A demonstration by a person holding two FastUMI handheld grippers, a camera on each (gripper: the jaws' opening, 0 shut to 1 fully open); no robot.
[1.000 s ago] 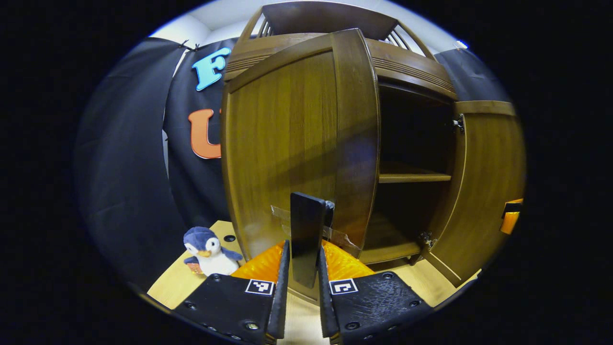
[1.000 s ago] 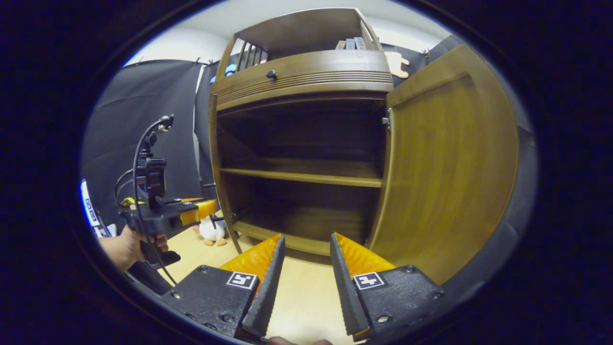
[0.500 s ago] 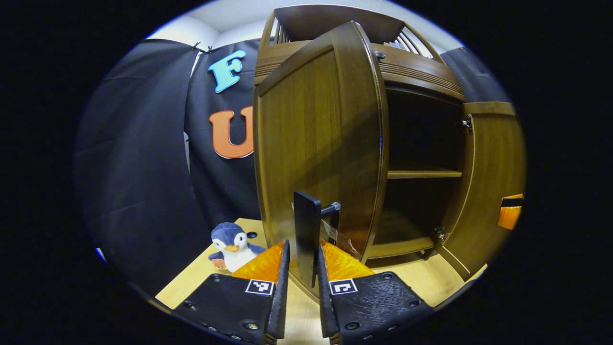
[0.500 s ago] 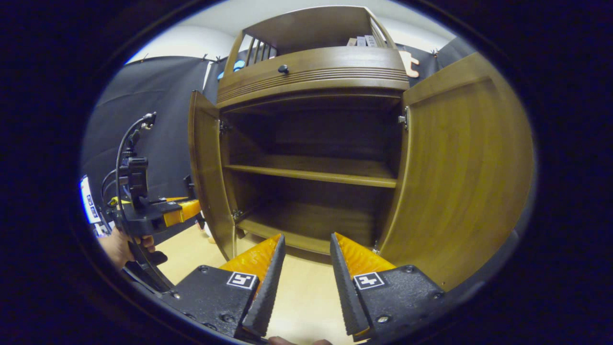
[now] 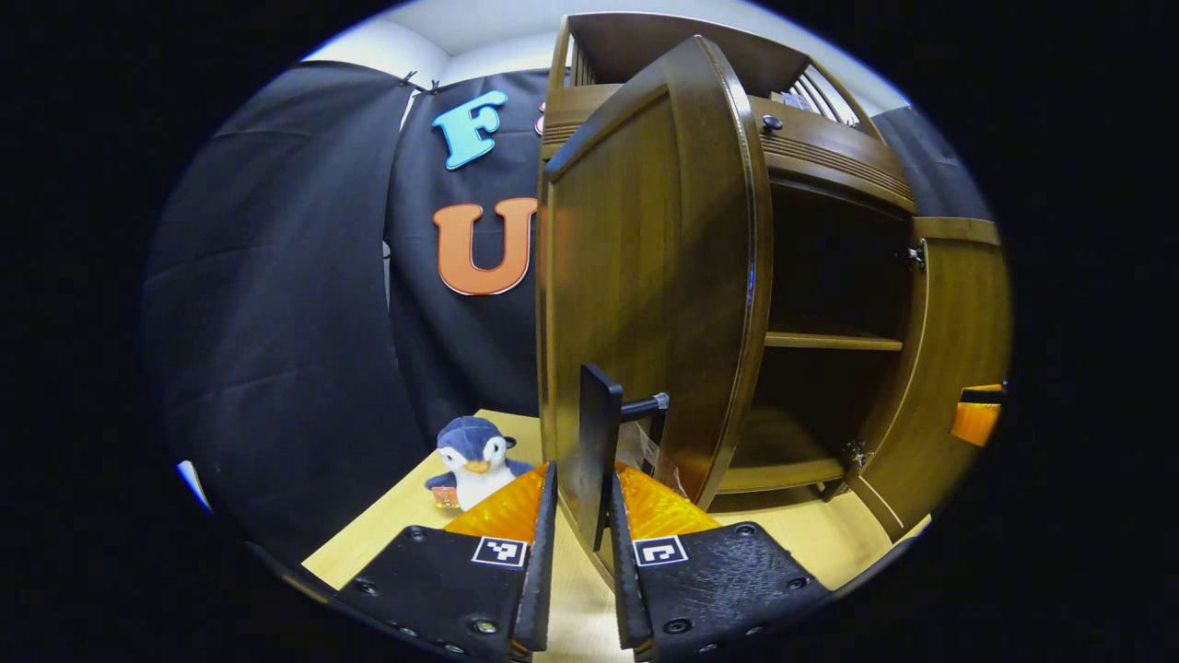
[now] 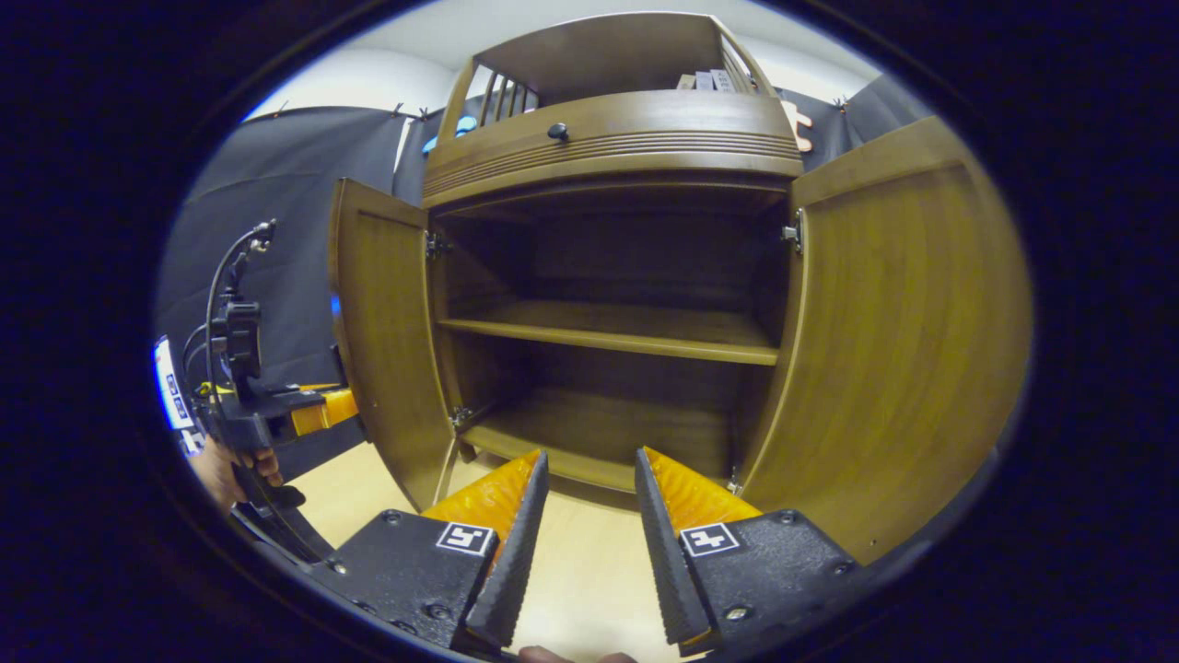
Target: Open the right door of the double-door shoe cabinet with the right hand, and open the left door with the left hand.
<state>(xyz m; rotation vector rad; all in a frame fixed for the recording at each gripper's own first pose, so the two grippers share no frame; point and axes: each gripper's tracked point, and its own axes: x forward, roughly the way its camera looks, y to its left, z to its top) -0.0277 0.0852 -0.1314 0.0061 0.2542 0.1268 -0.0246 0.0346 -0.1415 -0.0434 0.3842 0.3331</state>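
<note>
The brown wooden shoe cabinet (image 6: 608, 147) stands with both doors swung out. In the left gripper view, my left gripper (image 5: 580, 479) is shut on the black bar handle (image 5: 599, 433) of the left door (image 5: 645, 276), which stands nearly edge-on. The right door (image 5: 953, 350) hangs open at the far right. In the right gripper view, my right gripper (image 6: 589, 456) is open with nothing between its fingers, low in front of the cabinet's bottom shelf (image 6: 599, 428). There the left door (image 6: 382, 331) and right door (image 6: 907, 341) flank the dark inside, and the left gripper (image 6: 318, 412) sits by the left door, held by a hand (image 6: 226, 465).
A small penguin plush (image 5: 472, 451) sits on the light wooden floor (image 5: 414, 516) left of the cabinet. A middle shelf (image 6: 608, 336) crosses the inside. A drawer with a dark knob (image 6: 557, 132) tops the doors. Black cloth walls stand behind and to the left.
The left door has swung further outward with my left gripper holding its handle. My right gripper has stayed open in front of the cabinet, shifting only slightly.
</note>
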